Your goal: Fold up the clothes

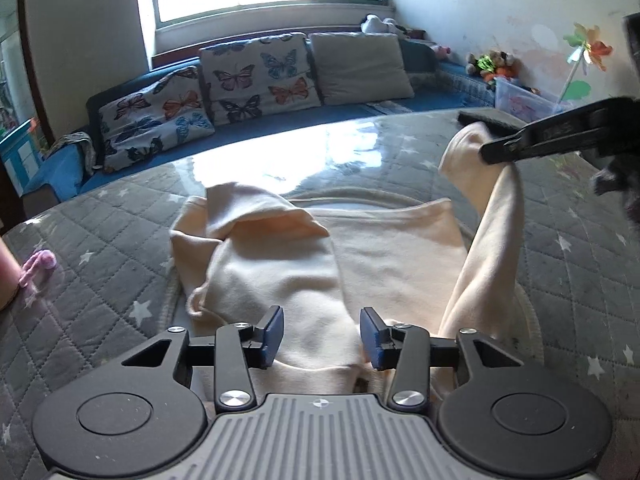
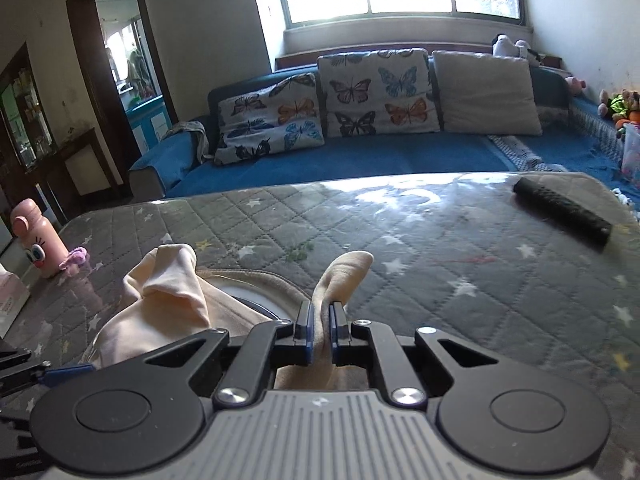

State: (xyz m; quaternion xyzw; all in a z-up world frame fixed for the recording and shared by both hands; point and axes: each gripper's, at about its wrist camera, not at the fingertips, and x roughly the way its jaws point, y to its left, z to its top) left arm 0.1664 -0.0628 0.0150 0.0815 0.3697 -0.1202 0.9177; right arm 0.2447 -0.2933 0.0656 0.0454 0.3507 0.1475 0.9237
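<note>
A cream garment point(image 1: 384, 264) lies on a grey quilted star-pattern table cover point(image 1: 120, 232). Its left sleeve point(image 1: 256, 240) is folded in over the body. My left gripper point(image 1: 322, 336) is open and empty, low over the garment's near part. My right gripper point(image 2: 320, 328) is shut on the right sleeve point(image 2: 344, 272) and holds it lifted above the table. It shows in the left wrist view point(image 1: 496, 152) at the upper right, with the sleeve point(image 1: 492, 232) hanging down from it.
A black cylinder point(image 2: 560, 210) lies at the table's far right. A pink bottle point(image 2: 34, 236) and a pink hair tie point(image 2: 76, 258) sit at the far left. A blue sofa point(image 2: 360, 156) with butterfly cushions stands beyond the table.
</note>
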